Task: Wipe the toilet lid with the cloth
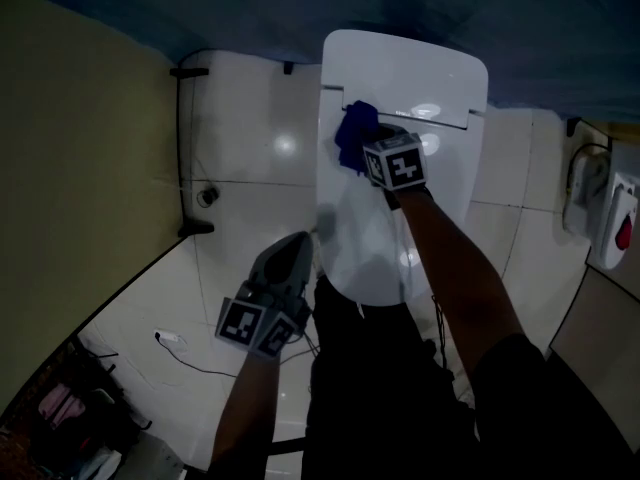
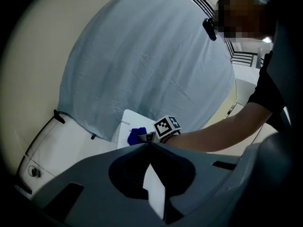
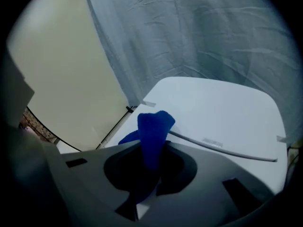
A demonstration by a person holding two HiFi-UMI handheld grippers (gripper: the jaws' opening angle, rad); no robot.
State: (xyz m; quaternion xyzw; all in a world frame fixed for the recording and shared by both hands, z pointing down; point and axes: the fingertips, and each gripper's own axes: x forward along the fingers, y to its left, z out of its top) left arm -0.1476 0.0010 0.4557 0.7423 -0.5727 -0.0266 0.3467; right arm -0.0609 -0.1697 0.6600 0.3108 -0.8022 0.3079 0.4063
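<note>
Cloth [image 3: 154, 129] of deep blue, fuzzy towel fabric is folded into a narrow strip with a rounded, doubled-over end. The right claw [image 3: 154, 146] is clamped on it: the strip rises out between the two dark grey jaws, and a smaller flap spreads off to the left beside them. Its long axis runs along the jaws, and the rounded end points toward the grey hinge line [image 3: 222, 145] at the back of the glossy white plastic toilet lid [image 3: 213, 112].

From the head view the cloth [image 1: 355, 136] is a bunched blue lump at the rear left part of the toilet lid [image 1: 445, 183], just short of the hinge, lying roughly front to back. The right claw [image 1: 368, 144] reaches it from the near side, the forearm stretched over the lid.

The left claw [image 2: 151, 144] has its jaws closed tip to tip with nothing between them. It hangs beside the lid's front left edge, over the shiny white floor tiles [image 1: 250, 168].
</note>
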